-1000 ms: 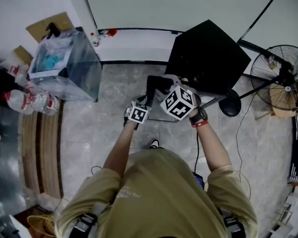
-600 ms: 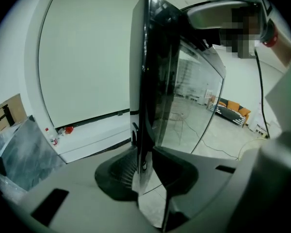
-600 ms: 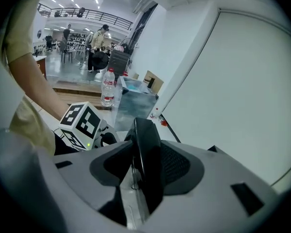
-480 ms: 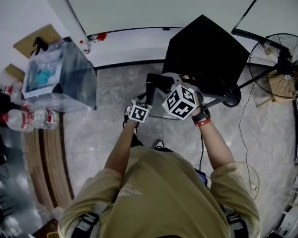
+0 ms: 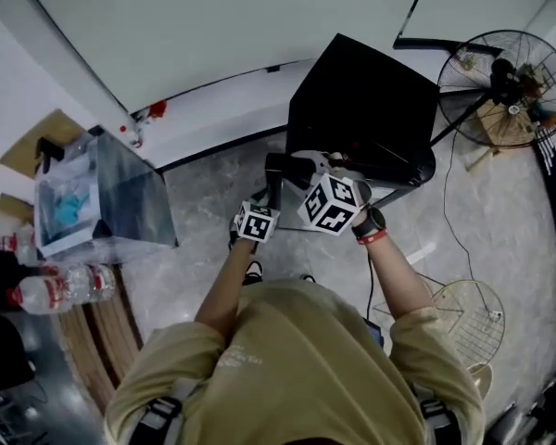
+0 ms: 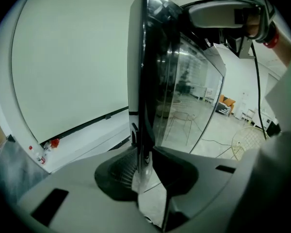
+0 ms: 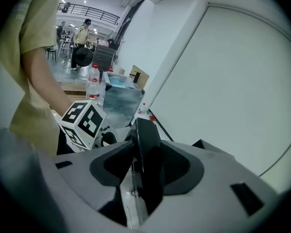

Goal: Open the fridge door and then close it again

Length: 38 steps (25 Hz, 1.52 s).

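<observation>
Little black fridge (image 5: 361, 109) sits on the floor by the white wall, with its glass door (image 6: 179, 96) swung out toward the person. Both claws are clamped on that door's edge: the left gripper (image 6: 145, 171) low on the frame, the right gripper (image 7: 141, 164) on the black frame close by.

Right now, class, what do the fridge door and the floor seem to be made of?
The fridge door: probably a clear glass pane in a glossy black frame, likely plastic; the room shows through or mirrors in it. The floor: pale grey veined stone or tile, polished, with a soft sheen.
</observation>
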Each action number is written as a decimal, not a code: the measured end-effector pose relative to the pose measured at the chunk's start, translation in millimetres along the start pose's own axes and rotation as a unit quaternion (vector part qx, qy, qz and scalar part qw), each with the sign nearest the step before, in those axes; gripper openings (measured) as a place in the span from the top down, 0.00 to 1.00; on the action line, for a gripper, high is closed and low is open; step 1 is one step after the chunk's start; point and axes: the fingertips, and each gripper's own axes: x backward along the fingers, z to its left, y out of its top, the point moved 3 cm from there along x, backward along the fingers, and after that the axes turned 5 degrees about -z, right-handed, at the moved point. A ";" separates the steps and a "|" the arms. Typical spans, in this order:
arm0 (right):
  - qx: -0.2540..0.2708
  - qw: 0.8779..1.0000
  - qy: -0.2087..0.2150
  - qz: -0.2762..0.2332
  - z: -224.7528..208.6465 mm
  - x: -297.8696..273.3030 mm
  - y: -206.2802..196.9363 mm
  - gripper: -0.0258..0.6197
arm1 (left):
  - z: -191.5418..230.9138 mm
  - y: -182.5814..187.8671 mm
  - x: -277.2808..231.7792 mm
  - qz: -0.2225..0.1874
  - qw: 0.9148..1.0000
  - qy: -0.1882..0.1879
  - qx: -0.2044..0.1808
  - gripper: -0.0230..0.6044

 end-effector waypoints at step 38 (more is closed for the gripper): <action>-0.043 0.984 -0.140 0.101 -101.0 -46.6 -36.6 0.66 | 56.3 85.0 -102.7 0.003 0.995 -0.089 -0.041 0.81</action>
